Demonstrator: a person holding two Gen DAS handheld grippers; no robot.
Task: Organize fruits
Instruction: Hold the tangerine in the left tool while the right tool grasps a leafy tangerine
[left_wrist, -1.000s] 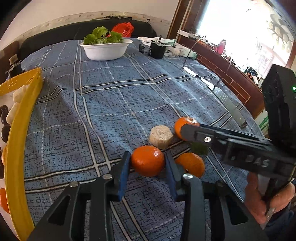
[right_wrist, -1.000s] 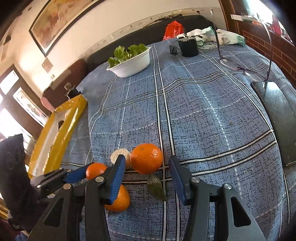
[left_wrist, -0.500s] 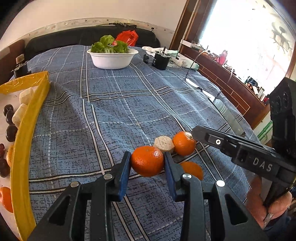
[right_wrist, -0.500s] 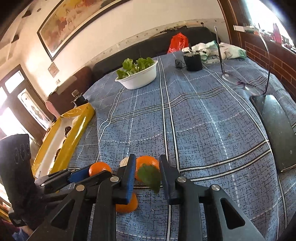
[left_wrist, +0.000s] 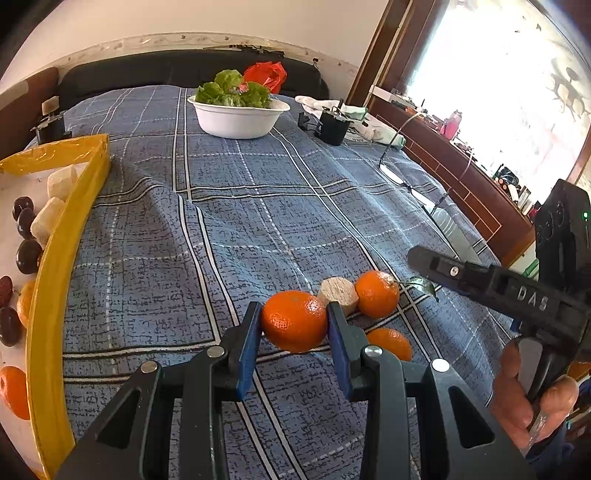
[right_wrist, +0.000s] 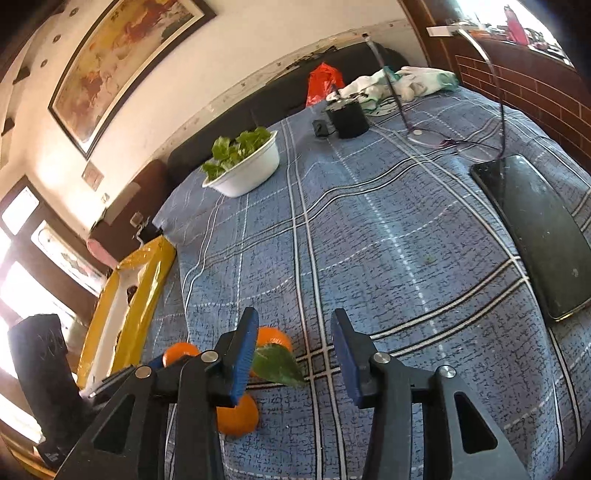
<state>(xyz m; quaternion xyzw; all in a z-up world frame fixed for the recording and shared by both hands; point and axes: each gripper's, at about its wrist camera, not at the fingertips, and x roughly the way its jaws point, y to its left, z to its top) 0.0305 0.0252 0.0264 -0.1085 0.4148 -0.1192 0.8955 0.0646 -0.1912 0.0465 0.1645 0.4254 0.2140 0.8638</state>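
My left gripper (left_wrist: 293, 326) is shut on an orange (left_wrist: 294, 320) and holds it above the blue plaid cloth. Behind it lie a pale hexagonal chunk (left_wrist: 338, 293), an orange with a green leaf (left_wrist: 376, 294) and a third orange (left_wrist: 391, 343). The yellow tray (left_wrist: 55, 266) at the left holds dark plums, pale chunks and oranges. My right gripper (right_wrist: 293, 349) is open and empty above the cloth. The leafed orange (right_wrist: 275, 338) lies just left of its gap, behind the left finger. Another orange (right_wrist: 238, 415) lies under that finger.
A white bowl of lettuce (left_wrist: 238, 114) stands at the far end, with a black cup (left_wrist: 332, 127) and white cloths beside it. A black phone (right_wrist: 537, 236) and eyeglasses (right_wrist: 439, 138) lie at the right. The yellow tray (right_wrist: 125, 306) shows at the left.
My left gripper closed on the orange and lifted it. My right gripper closed around the leafed orange half a second ago, then opened and rose, and the orange stays on the cloth.
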